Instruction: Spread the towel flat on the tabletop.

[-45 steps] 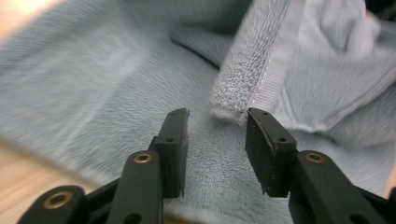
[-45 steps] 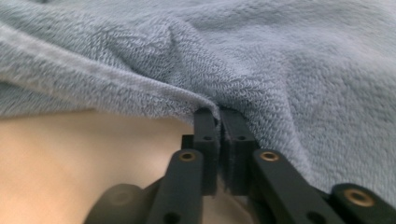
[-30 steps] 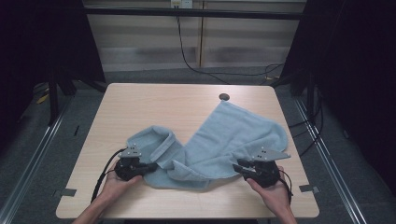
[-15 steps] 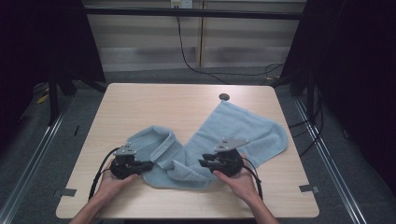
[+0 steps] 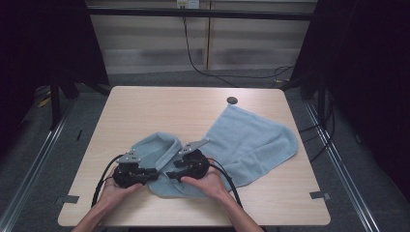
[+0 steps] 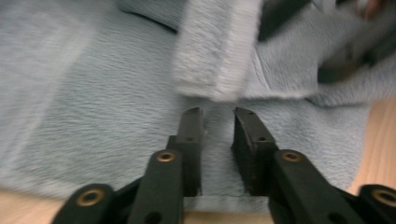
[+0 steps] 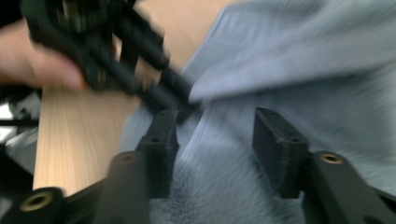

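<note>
Lying rumpled across the near half of the pale wooden counter point(image 5: 145, 104): light blue terry towel point(image 5: 251, 140). Hovering over its near fold, jaws parted: left tool point(image 6: 218, 122) narrowly, right tool point(image 7: 212, 128) wider, gripping nothing.

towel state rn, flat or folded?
Partly folded. The towel lies spread at the table's right, while its left end is doubled over into a fold by the left gripper and right gripper.
</note>
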Tool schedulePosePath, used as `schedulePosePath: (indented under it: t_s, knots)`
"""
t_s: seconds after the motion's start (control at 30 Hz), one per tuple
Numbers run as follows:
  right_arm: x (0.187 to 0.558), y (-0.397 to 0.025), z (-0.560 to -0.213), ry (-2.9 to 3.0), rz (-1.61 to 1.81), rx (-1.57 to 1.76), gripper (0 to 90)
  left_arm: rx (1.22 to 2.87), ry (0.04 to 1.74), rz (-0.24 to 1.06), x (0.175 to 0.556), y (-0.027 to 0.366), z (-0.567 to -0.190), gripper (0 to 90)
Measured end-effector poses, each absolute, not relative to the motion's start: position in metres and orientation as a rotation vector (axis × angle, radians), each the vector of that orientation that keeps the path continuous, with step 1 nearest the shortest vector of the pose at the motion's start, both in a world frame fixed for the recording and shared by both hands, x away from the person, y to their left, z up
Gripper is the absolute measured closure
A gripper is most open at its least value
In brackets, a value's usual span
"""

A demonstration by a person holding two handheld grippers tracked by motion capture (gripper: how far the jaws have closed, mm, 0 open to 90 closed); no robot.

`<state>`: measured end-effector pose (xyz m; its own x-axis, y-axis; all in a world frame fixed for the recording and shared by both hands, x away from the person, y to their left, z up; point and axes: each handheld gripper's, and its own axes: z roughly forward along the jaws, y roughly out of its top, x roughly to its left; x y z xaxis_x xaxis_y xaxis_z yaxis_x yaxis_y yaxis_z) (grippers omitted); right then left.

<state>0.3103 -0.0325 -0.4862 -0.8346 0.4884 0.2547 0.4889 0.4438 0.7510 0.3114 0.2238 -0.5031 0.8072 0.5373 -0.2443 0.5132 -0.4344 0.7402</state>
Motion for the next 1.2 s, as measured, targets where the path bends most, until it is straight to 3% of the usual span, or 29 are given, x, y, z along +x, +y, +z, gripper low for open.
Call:
schedulePosePath:
  t_s: [0.1, 0.23, 0.33, 0.37, 0.4, 0.47, 0.53, 0.87, 1.07, 1.2]
  knots:
    - [0.308, -0.03, -0.491, -2.699, -1.36, -0.896, 40.5, 2.091, 0.834, 0.059, 0.316, 0.232, -0.502, 65.8]
    - [0.307, -0.027, -0.493, -2.737, -1.317, -0.878, 40.6, 2.095, 0.847, 0.066, 0.318, 0.234, -0.505, 67.0]
    - [0.303, -0.022, -0.494, -2.823, -1.281, -0.871, 48.4, 2.103, 0.844, 0.081, 0.318, 0.233, -0.505, 69.5]
    - [0.301, -0.02, -0.494, -2.85, -1.268, -0.88, 54.8, 2.11, 0.838, 0.096, 0.318, 0.233, -0.505, 69.5]
    - [0.302, -0.021, -0.493, -2.862, -1.271, -0.904, 68.0, 2.114, 0.837, 0.104, 0.318, 0.232, -0.505, 71.4]
    - [0.304, -0.024, -0.493, -2.841, -1.285, -0.933, 79.9, 2.118, 0.833, 0.11, 0.318, 0.232, -0.505, 72.1]
    - [0.303, -0.028, -0.491, -2.825, -1.33, -0.928, 85.1, 2.118, 0.847, 0.114, 0.318, 0.233, -0.505, 74.1]
    - [0.28, -0.092, -0.465, -2.728, -1.481, -1.036, 86.2, 2.136, 0.851, 0.158, 0.314, 0.23, -0.503, 73.7]
    - [0.261, -0.136, -0.457, -2.811, -1.372, -1.092, 86.3, 2.128, 0.855, 0.162, 0.314, 0.23, -0.504, 73.0]
    - [0.239, -0.163, -0.467, -2.811, -1.343, -1.126, 86.4, 2.121, 0.836, 0.062, 0.313, 0.229, -0.504, 71.3]
